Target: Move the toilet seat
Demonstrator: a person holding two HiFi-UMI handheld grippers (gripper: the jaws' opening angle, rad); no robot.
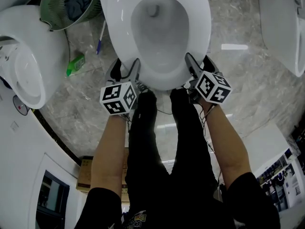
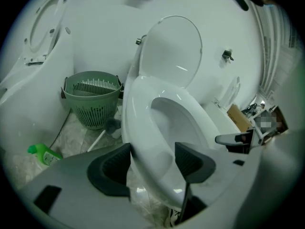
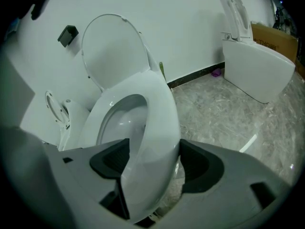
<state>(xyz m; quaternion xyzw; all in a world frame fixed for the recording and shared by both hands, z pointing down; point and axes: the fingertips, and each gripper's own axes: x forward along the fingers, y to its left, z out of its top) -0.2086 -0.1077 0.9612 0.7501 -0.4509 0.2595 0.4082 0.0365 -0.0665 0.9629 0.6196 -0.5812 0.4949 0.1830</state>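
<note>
Starting left of the toilet [image 1: 157, 32]: there's a green mesh basket [image 1: 55, 11] on the floor beside its back corner with something dark blue [image 1: 78, 1] bundled inside. It looks like cloth, but I can't say for sure. A green bottle [image 1: 75, 65] lies on the floor a bit nearer the person, also left of the toilet.

The toilet seat [image 1: 198, 27] is down over the bowl, and the lid [image 2: 174, 46] stands upright against the wall behind it. The seat's long axis runs straight away from the person, with the hinge at the far end by the lid and the front curve right at their feet. Nothing's in the bowl that I can see except the wet bottom.

The left gripper [image 1: 125, 66] has hold of the left side of that front curve. One jaw is outside the ring and one is inside the opening, both closed up against the rim. The right gripper [image 1: 200, 63] does the same thing mirrored on the right side, clamped on the seat's rim. Neither is nearer, they're level with each other either side of the centre line.

My guess is the next bit is a two-handed swing about the far hinge, so both ends have to rise together. I can't tell if the seat has left the bowl yet.

Well off to the right of the toilet sits a second toilet [image 1: 286, 27], not involved.
</note>
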